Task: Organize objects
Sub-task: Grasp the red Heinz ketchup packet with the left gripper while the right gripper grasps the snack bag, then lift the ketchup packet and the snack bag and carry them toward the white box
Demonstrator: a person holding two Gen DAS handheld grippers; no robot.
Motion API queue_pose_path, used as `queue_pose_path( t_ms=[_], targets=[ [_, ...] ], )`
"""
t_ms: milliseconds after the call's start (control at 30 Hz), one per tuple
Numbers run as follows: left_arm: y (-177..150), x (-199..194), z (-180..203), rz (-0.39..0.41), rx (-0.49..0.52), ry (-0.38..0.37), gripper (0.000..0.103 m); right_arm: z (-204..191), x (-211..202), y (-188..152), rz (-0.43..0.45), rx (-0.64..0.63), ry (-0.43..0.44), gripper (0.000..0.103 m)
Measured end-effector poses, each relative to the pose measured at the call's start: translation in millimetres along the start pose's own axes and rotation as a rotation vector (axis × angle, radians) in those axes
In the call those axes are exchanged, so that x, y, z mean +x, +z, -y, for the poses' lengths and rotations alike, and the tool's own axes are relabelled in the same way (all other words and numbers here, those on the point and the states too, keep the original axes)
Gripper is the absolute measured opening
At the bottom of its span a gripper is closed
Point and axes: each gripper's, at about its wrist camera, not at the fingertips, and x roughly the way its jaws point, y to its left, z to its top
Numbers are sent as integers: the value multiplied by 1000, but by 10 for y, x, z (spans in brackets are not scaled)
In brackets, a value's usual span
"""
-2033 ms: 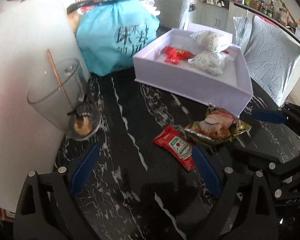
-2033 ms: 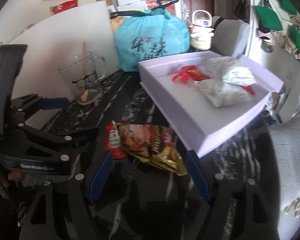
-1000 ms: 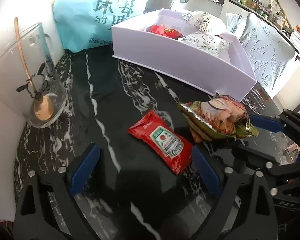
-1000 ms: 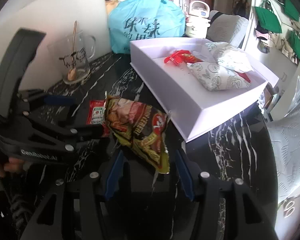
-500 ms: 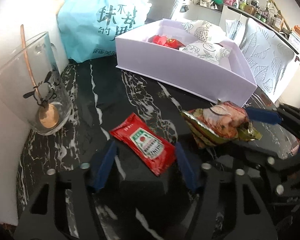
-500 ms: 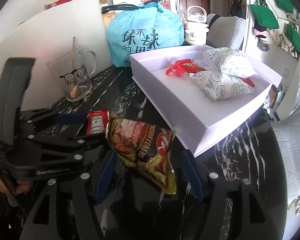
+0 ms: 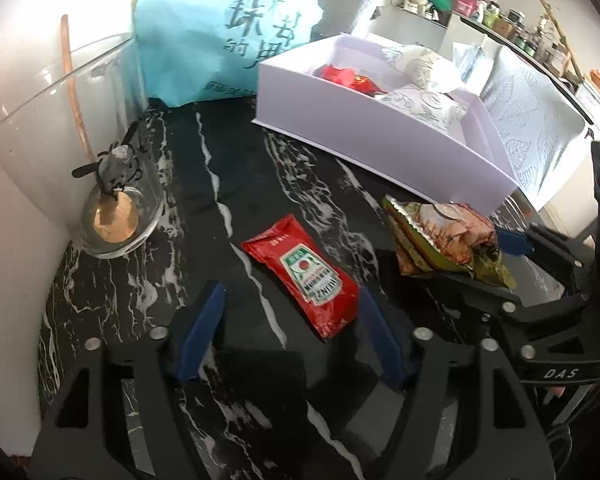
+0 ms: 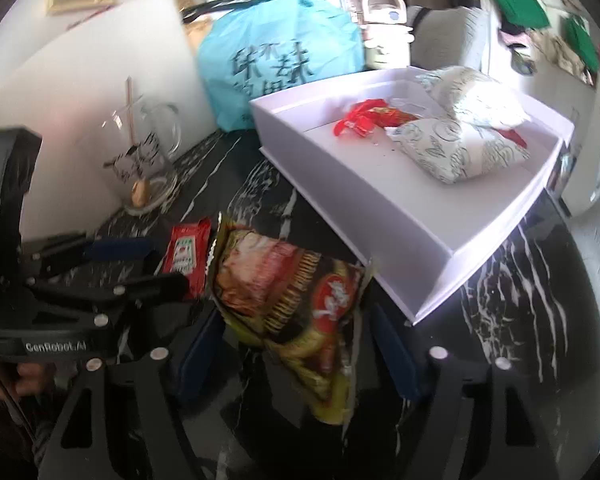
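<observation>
1. Standing on the dark table (image 7: 236,152), the white box (image 8: 384,216) holds patterned pouches (image 8: 460,152) and red wrappers (image 8: 364,120).
2. Right gripper (image 8: 292,344): jaws opening, snack bag (image 8: 296,296) between, unpressed.
3. Left gripper (image 7: 292,332): jaws opening astride the ketchup sachet (image 7: 304,272).

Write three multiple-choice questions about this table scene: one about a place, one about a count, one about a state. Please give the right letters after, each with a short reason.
1. Where does the red ketchup sachet lie?
A. in the white box
B. on the black marble table
C. in the glass mug

2. How many patterned white pouches lie in the white box?
A. two
B. four
C. none

3. How is the glass mug?
A. lying on its side
B. upside down
C. upright with a wooden stick inside

Answers: 1 B, the sachet lies flat on the black marble table, outside the box. 2 A, two pouches lie together. 3 C, the stick leans inside the upright mug.
</observation>
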Motion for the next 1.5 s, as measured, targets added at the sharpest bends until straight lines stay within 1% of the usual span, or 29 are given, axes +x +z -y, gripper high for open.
queue_pose_path(
  t_ms=[100,200,333,400,433,467,500,533,600,667,700,733,800,900,933,1100,1167,1233,1333,1433,1500],
  targets=[
    [10,13,-11,11,-17,-7,71,35,-28,-9,16,50,20,79],
    [22,34,-19,33,-36,2,71,46,-39,-10,19,60,30,79],
    [33,75,38,43,-10,24,78,10,-28,-13,14,43,11,78],
    [21,91,87,48,10,54,78,-16,-26,-17,10,27,11,70],
    [14,105,115,50,23,73,78,-32,-20,-19,6,17,24,61],
    [12,111,124,52,28,81,78,-42,-18,-21,4,10,22,55],
    [6,114,129,54,31,86,78,-48,-16,-23,2,6,24,54],
    [2,112,130,57,31,89,77,-47,-14,-23,1,5,27,50],
    [-12,98,132,62,33,104,68,-40,-18,-29,0,4,41,47],
    [-21,62,132,61,32,101,49,-41,-25,-34,-1,4,45,45],
    [-22,62,133,62,30,104,44,-42,-27,-33,-1,3,44,45],
    [-30,47,136,62,32,101,36,-39,-29,-33,-1,3,45,44],
    [-45,28,146,58,39,96,30,-36,-43,-41,-1,4,47,42],
    [-70,-1,155,47,40,74,28,-22,-88,-78,-1,7,47,37],
    [-78,-17,153,42,35,56,28,-25,-109,-95,-2,0,36,36],
    [-147,-64,222,21,54,8,27,-7,-254,-227,-19,-21,5,35],
    [-191,-90,277,9,67,-21,27,-8,-320,-294,-24,-33,-13,35],
    [-236,-119,332,-3,81,-50,27,-9,-376,-361,-28,-37,-12,36],
    [-262,-142,374,-13,90,-55,27,-20,-425,-437,-34,-34,-2,38],
    [-264,-143,376,-19,95,-45,27,-49,-426,-447,-37,-48,-9,40],
    [-263,-139,372,-17,95,-41,28,-57,-414,-424,-38,-48,-17,49]
  ],
)
